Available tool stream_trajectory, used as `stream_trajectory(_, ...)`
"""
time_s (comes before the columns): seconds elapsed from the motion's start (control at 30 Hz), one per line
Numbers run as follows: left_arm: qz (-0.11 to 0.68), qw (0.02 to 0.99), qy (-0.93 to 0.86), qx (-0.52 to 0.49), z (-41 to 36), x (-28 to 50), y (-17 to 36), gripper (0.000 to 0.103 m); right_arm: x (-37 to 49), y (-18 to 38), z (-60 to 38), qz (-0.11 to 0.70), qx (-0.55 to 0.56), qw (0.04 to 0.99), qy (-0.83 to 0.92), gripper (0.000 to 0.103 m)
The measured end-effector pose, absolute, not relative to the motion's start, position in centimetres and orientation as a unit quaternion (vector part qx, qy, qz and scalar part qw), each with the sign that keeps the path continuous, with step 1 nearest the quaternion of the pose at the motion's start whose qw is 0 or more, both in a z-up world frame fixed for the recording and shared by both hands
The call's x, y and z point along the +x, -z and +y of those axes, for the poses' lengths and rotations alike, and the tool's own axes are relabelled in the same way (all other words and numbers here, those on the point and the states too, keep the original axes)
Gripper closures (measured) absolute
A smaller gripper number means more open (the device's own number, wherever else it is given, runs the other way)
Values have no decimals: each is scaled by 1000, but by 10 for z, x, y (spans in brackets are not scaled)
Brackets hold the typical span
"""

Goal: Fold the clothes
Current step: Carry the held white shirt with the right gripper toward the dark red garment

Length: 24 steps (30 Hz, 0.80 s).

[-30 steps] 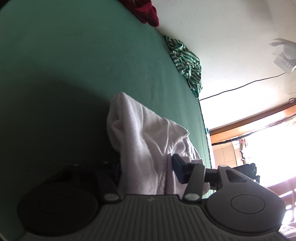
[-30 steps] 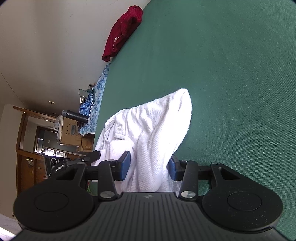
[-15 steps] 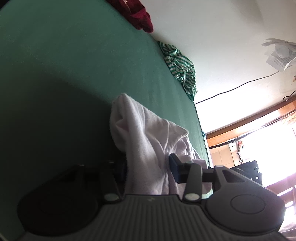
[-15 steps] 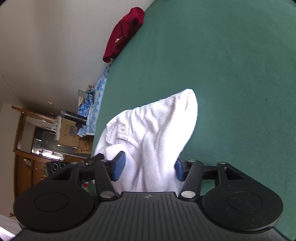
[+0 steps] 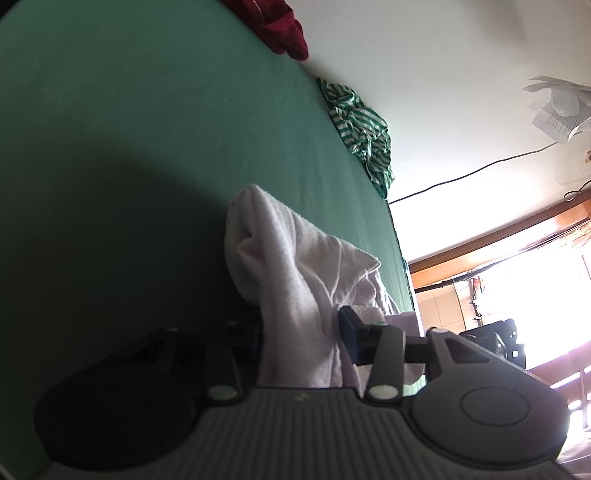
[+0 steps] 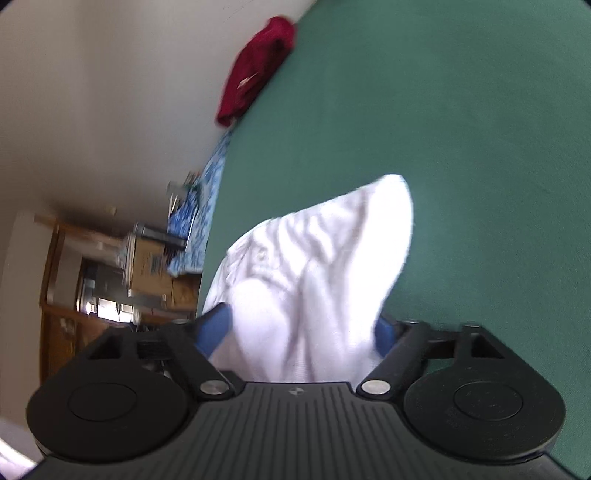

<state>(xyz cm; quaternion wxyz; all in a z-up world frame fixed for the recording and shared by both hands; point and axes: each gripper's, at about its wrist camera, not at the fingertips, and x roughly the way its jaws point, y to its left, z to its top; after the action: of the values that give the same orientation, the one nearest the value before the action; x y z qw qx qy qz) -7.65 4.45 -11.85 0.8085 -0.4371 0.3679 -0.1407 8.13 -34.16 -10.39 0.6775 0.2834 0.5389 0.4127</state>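
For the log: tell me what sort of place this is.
Probably a lived-in home room: loose clothes, a red garment and a striped one, lie on a green surface, with wooden furniture behind.

A bunched towel lies on the table, between both grippers' fingers. Two garments lie apart along the table's far edge.

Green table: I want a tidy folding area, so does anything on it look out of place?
Yes. Two unfolded garments sit crumpled at the far edge of the green table: a dark red garment and a green-striped garment that spills over the edge. The white garment in both sets of jaws is bunched, not flat.
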Motion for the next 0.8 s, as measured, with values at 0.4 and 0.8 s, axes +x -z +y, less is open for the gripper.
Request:
stream_trajectory(0.4,368,807,134,-442,41,-78,116,65,90,128,-370,565,322,656,-383,70)
stream_trajectory(0.8,368,794,76,-477,30,-79,108,78,90,116,-359,563,306,669,-376,74)
